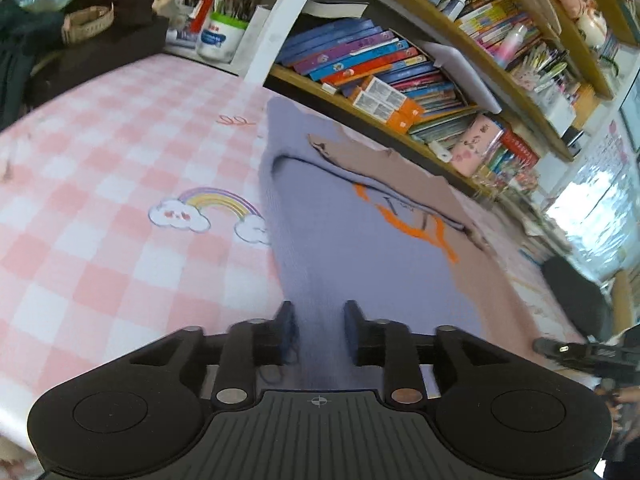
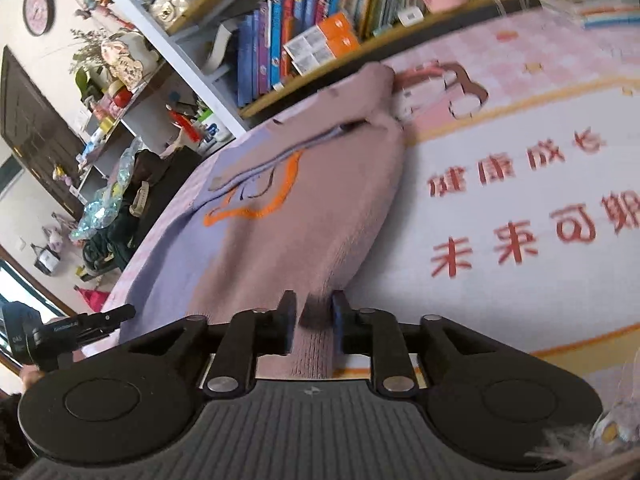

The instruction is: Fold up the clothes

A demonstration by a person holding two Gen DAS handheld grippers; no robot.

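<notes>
A knit sweater, half lavender and half dusty pink with an orange outline on the front, lies spread on the pink checked bed cover. In the left wrist view my left gripper (image 1: 319, 322) is shut on the sweater's lavender edge (image 1: 340, 248), pulled taut between the fingers. In the right wrist view my right gripper (image 2: 314, 312) is shut on the pink edge of the sweater (image 2: 320, 216). The other gripper shows at the far right of the left wrist view (image 1: 576, 350) and at the far left of the right wrist view (image 2: 80, 326).
A bookshelf (image 1: 400, 72) packed with books runs along the bed's far side. The cover has a rainbow print (image 1: 208, 210) and red characters (image 2: 516, 208). Clutter, a pen pot (image 1: 220, 36) and dark bags stand at the bed's far end.
</notes>
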